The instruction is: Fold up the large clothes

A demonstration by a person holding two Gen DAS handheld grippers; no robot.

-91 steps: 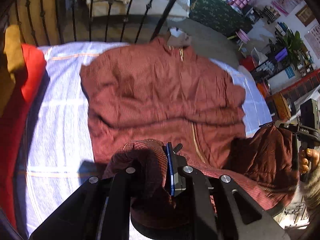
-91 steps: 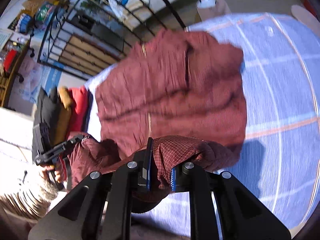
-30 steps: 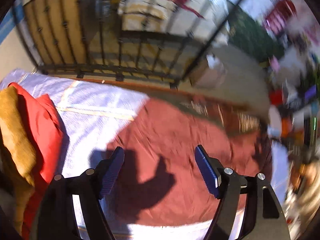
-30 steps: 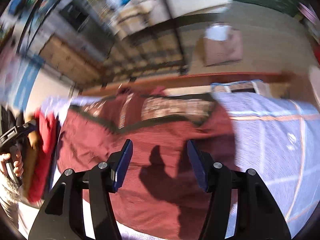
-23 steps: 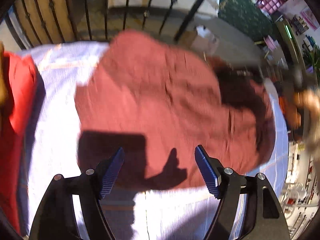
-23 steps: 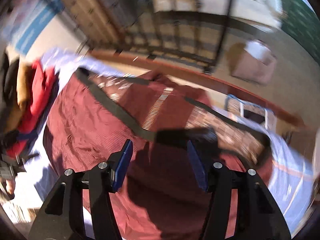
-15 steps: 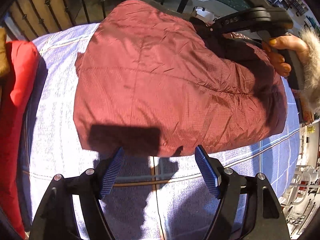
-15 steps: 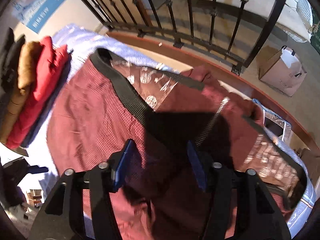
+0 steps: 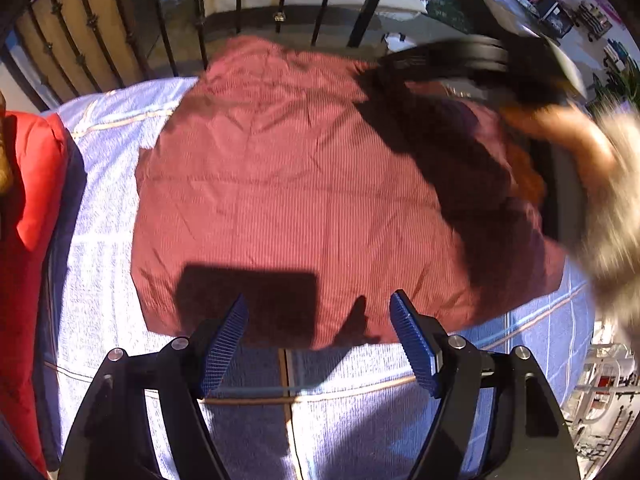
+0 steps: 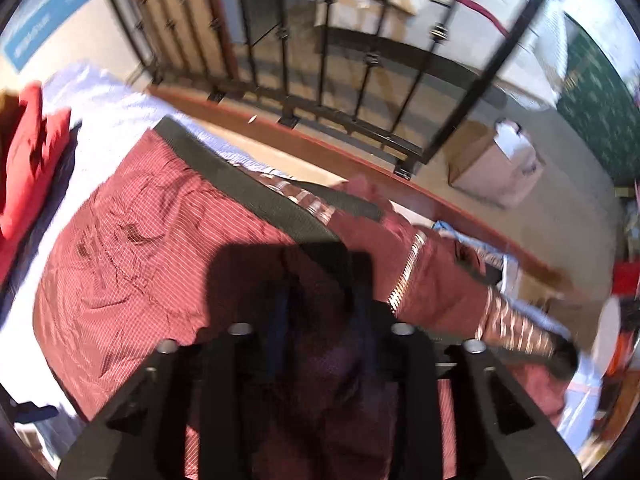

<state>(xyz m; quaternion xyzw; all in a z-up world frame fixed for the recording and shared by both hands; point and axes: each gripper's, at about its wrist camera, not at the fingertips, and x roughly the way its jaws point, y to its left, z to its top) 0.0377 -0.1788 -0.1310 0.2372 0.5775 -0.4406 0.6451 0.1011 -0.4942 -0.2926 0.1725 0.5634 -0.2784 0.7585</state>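
A bed [image 9: 100, 208] with a pale blue checked sheet fills both views, its black iron rail [image 9: 240, 8] running across the top of each frame. On it lies the maroon jacket [image 9: 288, 184], folded over and spread flat across the middle of the left wrist view; in the right wrist view its dark hem band [image 10: 248, 192] and zipper [image 10: 404, 276] cross the centre. A stack of red clothes [image 9: 32, 184] sits at the left edge of the bed. The right gripper [image 10: 320, 320] stands low over the jacket in deep shadow, its jaws having just opened, parted with jacket cloth seen between them; whether the pads press on it cannot be told. The left gripper [image 9: 320, 340] hangs wide open and empty above the jacket's near edge, at the bottom centre. A cardboard box [image 10: 496, 168] stands on the floor, upper right.
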